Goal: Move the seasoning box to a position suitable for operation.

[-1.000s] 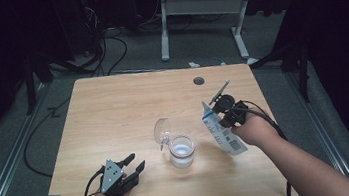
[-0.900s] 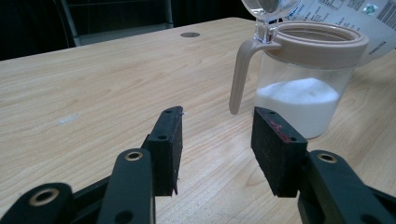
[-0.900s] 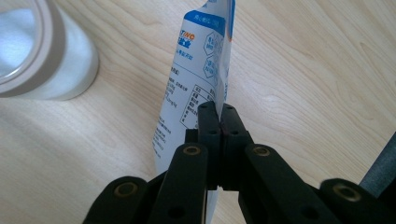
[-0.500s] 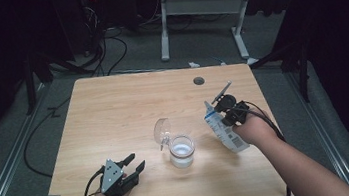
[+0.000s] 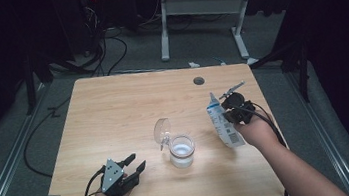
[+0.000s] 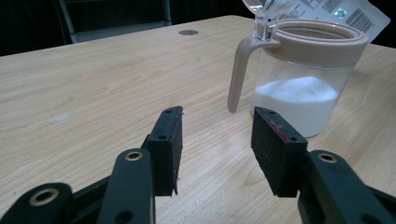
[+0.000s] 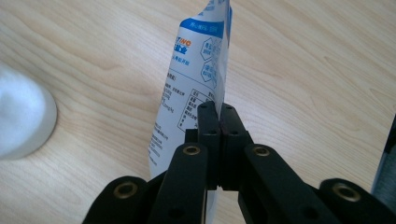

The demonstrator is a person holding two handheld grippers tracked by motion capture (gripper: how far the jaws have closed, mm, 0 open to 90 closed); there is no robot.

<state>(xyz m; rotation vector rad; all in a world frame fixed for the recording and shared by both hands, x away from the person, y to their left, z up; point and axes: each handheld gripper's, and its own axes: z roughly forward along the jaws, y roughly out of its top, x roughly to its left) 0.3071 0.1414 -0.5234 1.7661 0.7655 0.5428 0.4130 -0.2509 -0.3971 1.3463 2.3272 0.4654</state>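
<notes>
Lowered slightly, right gripper (image 5: 227, 113) fingers pinch the pouch (image 5: 222, 126) edge between them.

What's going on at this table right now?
A person works at a wooden table with a gripper in each hand. The right gripper is shut on a blue and white pouch, holding it just right of a clear jar partly filled with white powder, its hinged lid flipped open. The left gripper rests near the table's front edge with its jaws open and nothing between them, pointing at the jar.
</notes>
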